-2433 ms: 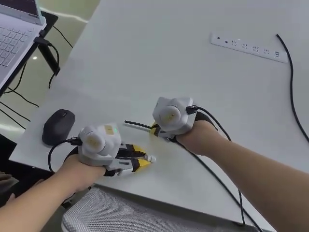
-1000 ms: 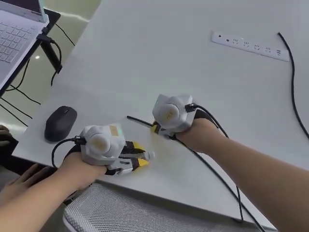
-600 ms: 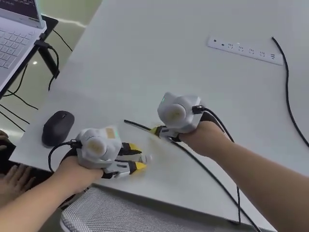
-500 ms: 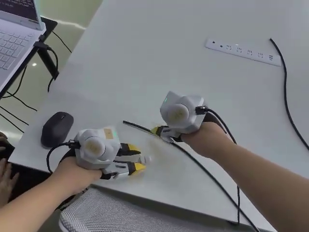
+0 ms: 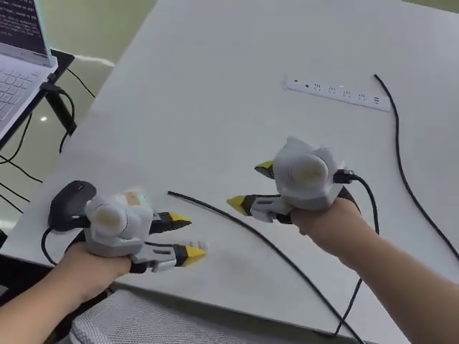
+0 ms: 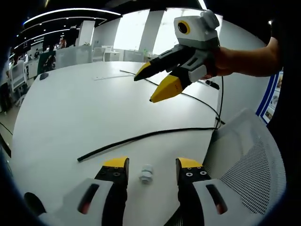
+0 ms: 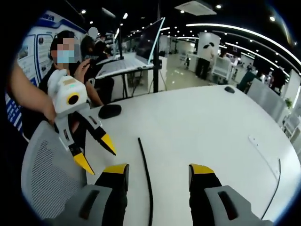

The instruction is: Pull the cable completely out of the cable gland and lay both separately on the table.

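At your far left a black computer mouse [image 5: 68, 203] sat on the smooth white table [image 5: 215, 86], just beside your left gripper [image 5: 188, 235]. Its yellow-tipped jaws stood apart, holding nothing. In the left gripper view the cable gland [image 6: 146, 173], a small white plastic piece with a collared, stubby shape, lay on the tabletop straight ahead in the gap between those jaws. It touched neither jaw and lay clear of the cable [image 5: 237, 226]. That cable was thin, black, matte and limp. It lay flat in a nearly straight line, with its free end nearest your left gripper and its long axis running rightward toward the near table edge, beneath your right gripper [image 5: 249, 186]. That one hung above the table with its jaws spread wide and empty. In its own view the cable ran lengthwise between them, closer to the left jaw. Your left gripper was the nearer to the gland, and I judged both parts already separate on the table. Farther right lay a white power strip [image 5: 337, 93].
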### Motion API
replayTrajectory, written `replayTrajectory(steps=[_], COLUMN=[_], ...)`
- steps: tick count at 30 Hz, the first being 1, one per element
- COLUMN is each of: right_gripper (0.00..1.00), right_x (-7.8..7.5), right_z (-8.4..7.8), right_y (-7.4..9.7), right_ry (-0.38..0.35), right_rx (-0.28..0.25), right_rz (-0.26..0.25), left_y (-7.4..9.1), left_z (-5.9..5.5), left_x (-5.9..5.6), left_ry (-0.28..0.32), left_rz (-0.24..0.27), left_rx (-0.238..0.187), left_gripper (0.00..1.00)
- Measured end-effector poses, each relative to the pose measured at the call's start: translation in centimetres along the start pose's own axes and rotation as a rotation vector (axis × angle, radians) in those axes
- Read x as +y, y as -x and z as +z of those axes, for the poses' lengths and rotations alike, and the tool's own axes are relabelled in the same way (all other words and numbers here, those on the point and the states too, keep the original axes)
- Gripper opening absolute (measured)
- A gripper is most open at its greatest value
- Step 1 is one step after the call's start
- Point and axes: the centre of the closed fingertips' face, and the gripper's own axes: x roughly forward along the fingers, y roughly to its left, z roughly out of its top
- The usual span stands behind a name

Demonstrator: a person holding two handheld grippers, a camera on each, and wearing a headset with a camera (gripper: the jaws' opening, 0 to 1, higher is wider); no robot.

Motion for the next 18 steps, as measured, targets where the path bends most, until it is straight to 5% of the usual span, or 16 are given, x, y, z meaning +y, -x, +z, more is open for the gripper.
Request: replayTrajectory(steps=[9, 18], right_gripper=[0.58, 0.64], right_x=[-1.1, -1.0], right_z=[0.0, -2.9], right_y=[6.1, 10.2], right_ry=[-0.162, -0.242], right_rx=[-0.150, -0.217], right_rz=[-0.070, -0.097], left_y=[1.7, 2.8], left_z=[0.9, 1.9], left_x=[-0.8, -1.8], left_ry=[0.024, 0.036], left_rz=[0.048, 0.066], left_rx=[-0.029, -0.047], left_gripper=[0.49, 0.58])
